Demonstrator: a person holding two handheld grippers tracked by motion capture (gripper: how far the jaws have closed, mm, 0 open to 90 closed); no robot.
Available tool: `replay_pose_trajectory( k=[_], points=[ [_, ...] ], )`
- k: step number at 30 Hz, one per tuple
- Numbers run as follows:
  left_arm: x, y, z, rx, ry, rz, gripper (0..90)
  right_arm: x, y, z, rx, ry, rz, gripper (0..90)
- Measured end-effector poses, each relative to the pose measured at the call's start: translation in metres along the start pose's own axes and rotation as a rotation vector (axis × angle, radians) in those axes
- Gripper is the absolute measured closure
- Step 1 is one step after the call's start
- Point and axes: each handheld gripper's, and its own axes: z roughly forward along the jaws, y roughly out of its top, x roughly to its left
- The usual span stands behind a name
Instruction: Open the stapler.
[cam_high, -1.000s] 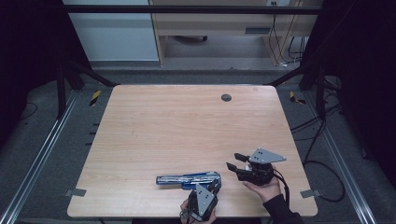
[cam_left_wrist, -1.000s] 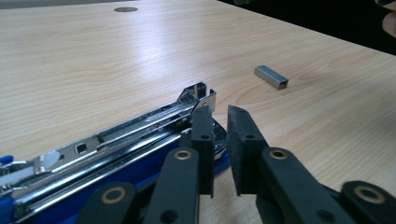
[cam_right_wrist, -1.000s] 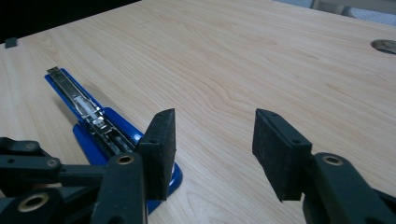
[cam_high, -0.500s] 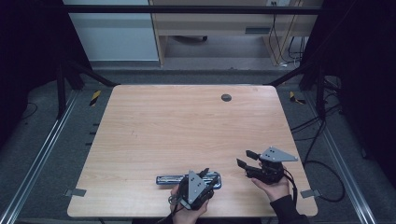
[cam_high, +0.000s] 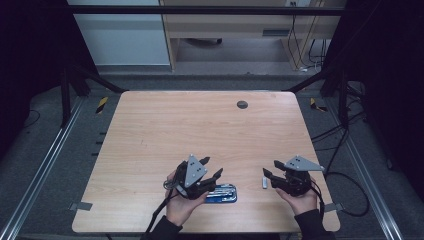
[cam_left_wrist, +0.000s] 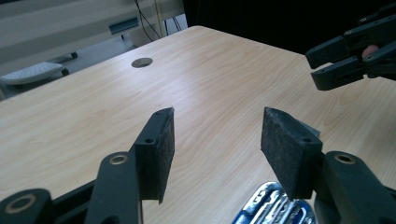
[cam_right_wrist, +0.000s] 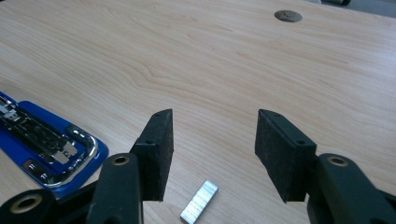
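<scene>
My left gripper (cam_high: 209, 172) open above blue stapler (cam_high: 222, 193) | my right gripper (cam_high: 272, 170) open over staple strip (cam_high: 264, 182) | risk: strip may skid, being thin on smooth table (cam_high: 165, 130).

The high view looks forward and down from above the near edge, taking in the whole wooden table (cam_high: 200, 130) and the floor beyond at 12 o'clock. The left gripper view rides low and close over the tabletop, facing toward 2 o'clock, with the cable hole (cam_left_wrist: 141, 62) far ahead. The right gripper view sits just as low, tilted downward toward 11 o'clock. All three views share that hole and the blue stapler (cam_right_wrist: 44, 142).
</scene>
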Motion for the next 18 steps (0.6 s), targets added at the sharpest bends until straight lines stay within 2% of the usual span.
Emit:
replay_pose_trajectory(
  k=[3, 7, 10, 11, 14, 15, 18],
  points=[
    [0.013, 0.0, -0.008, 0.005, -0.001, -0.011, 44.1, -0.002, 0.0, 0.0, 0.023, -0.008, 0.005, 47.9],
    [0.029, -0.005, -0.018, 0.032, 0.025, 0.007, 43.6, -0.003, -0.001, 0.002, 0.06, -0.018, 0.009, 48.2],
    [0.041, -0.013, -0.026, 0.045, 0.047, 0.007, 43.5, -0.003, -0.002, 0.003, 0.081, -0.03, 0.002, 48.8],
    [0.045, -0.017, -0.029, 0.046, 0.053, -0.009, 43.4, -0.003, -0.002, 0.003, 0.084, -0.028, 0.003, 48.8],
    [0.055, -0.025, -0.038, 0.053, 0.064, -0.022, 43.3, -0.003, -0.002, 0.003, 0.109, -0.037, 0.016, 50.2],
    [0.058, -0.029, -0.04, 0.057, 0.072, -0.023, 43.3, -0.002, -0.002, 0.003, 0.12, -0.039, 0.034, 50.9],
    [0.069, -0.04, -0.047, 0.078, 0.093, -0.033, 43.3, -0.003, -0.004, 0.005, 0.146, -0.044, 0.038, 51.9]
  ],
)
